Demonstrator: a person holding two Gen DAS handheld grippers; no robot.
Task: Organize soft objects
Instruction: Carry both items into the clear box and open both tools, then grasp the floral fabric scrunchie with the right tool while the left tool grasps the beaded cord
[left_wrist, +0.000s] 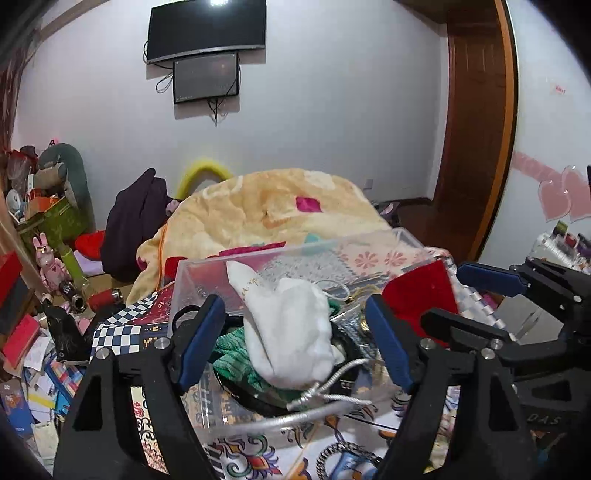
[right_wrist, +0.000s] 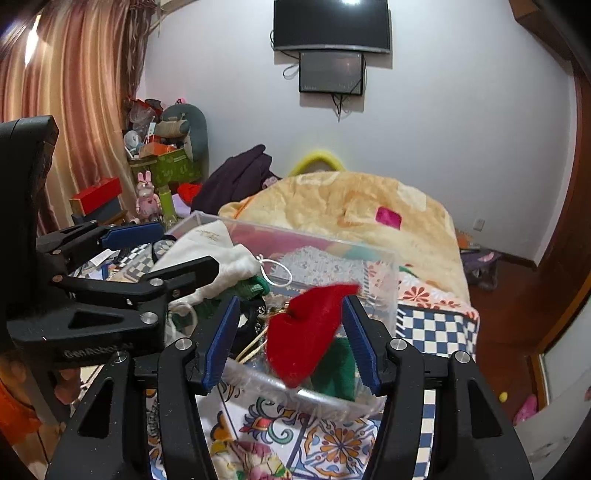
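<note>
To do this release well, I lift both grippers straight up so nothing drags back out. My left gripper (left_wrist: 295, 332) stands wide, the white pouch (left_wrist: 291, 332) loose between its pads, lying in the clear box (left_wrist: 207, 273) below. My right gripper (right_wrist: 291, 339) is partly open; the red cloth (right_wrist: 306, 332) sits between its pads, brushing the right one, over the box's near edge.
</note>
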